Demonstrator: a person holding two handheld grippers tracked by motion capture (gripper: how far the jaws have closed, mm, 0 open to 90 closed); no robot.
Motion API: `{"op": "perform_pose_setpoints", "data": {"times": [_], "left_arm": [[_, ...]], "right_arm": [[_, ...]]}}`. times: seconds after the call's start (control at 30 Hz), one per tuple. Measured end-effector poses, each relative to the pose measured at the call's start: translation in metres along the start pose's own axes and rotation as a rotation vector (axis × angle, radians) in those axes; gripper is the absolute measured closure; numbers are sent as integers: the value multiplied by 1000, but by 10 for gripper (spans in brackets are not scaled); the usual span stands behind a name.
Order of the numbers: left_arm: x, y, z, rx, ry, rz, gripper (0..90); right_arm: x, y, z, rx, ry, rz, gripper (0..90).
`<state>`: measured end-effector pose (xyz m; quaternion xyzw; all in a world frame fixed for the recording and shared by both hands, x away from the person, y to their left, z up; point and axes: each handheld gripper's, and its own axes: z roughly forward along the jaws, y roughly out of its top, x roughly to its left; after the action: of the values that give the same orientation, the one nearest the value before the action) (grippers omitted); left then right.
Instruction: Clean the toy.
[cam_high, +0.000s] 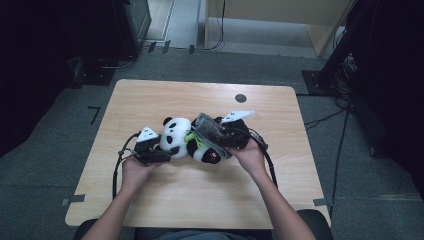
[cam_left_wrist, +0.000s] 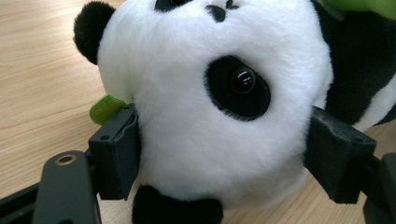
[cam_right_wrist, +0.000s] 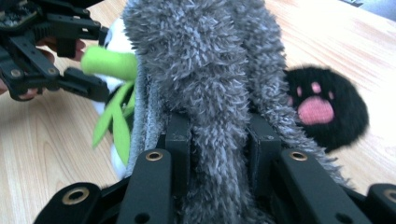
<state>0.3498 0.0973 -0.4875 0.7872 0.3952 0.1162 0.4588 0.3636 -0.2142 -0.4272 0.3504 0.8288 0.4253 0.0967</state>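
Left gripper (cam_left_wrist: 224, 154) is clamped on the head of the panda plush (cam_left_wrist: 219, 93), one pad at each cheek, the toy lying on the wooden surface (cam_left_wrist: 42, 70) directly ahead of the jaws. Right gripper (cam_right_wrist: 219, 140) is pinched on a fold of the grey fuzzy cloth (cam_right_wrist: 205, 60), which drapes over the panda's body just beyond its jaws (a pink-padded black paw (cam_right_wrist: 322, 109) shows to one side of them).

Risks, as judged:
- The pads bite into pile rather than firm material; a pull could let the cloth slide out.
- The soft head may compress and squirm free if the two grippers draw apart.
- The green leaf trim (cam_right_wrist: 114, 65) sits beside the cloth and could snag.
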Motion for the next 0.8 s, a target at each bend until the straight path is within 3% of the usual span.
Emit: {"op": "perform_pose_setpoints", "data": {"times": [0.53, 0.8], "left_arm": [[1, -1, 0, -5, -3, 9, 210], [2, -1, 0, -7, -5, 5, 209]], "right_arm": [[-17, -40, -5, 47, -16, 107, 686], [-22, -49, -6, 70, -46, 116, 696]]}}
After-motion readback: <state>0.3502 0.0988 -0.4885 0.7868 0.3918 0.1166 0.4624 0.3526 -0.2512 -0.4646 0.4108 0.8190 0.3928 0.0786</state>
